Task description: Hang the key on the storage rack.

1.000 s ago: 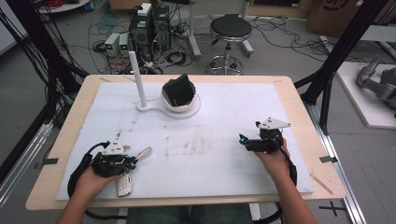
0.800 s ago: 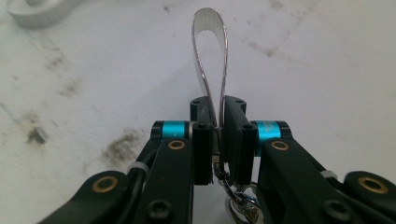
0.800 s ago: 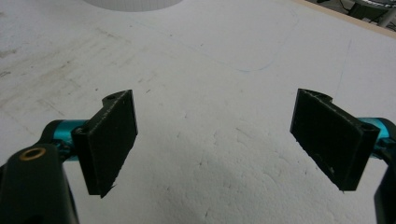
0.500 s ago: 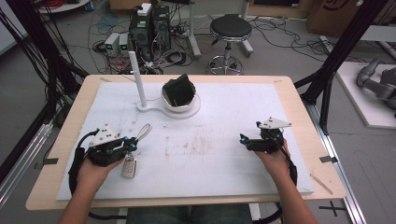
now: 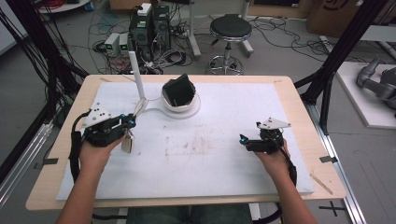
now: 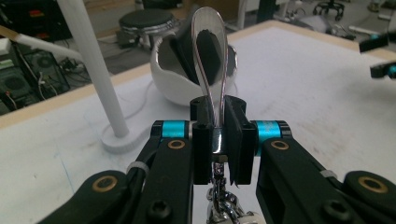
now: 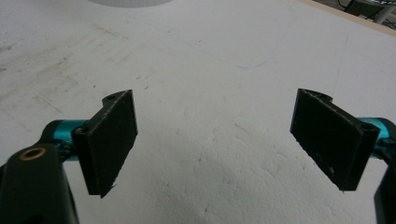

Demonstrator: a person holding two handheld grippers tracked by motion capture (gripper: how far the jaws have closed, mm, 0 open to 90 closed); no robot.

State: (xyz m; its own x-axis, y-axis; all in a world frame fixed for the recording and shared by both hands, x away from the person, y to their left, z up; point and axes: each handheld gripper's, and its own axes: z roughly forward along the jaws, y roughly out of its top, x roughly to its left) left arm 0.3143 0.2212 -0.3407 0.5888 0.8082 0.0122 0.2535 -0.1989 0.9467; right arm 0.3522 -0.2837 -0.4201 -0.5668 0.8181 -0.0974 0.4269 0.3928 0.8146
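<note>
Table (image 5: 299,93): wooden top, covered almost to its edges by a white sheet (image 5: 224,158), scuffed and smudged toward the middle

Stand (image 5: 180,111): white round base on the sheet, at its far side and left of centre; a thin white post (image 5: 137,77) rises upright just left of the base, joined to it by a flat white foot

Cup (image 5: 179,91): white, sits on the stand, with a dark insert tilted inside it; in the left gripper view it lies straight beyond the spoon tip

Left gripper (image 5: 129,122): held in the person's left hand (image 5: 95,151), near-left of the stand, jaws pointing toward the post; pads pressed together on the handle of a spoon

Right gripper (image 5: 243,139): held in the right hand (image 5: 275,158), well to the near-right of the stand, low over the sheet; pads spread wide apart with nothing between them, bare sheet below

Spoon (image 6: 211,56): shiny metal, pinched in the left gripper, bowl standing up beyond the pads, its tip near the foot of the post

Tag (image 5: 126,143): small pale piece hanging on a short chain below the left gripper, over the sheet
</note>
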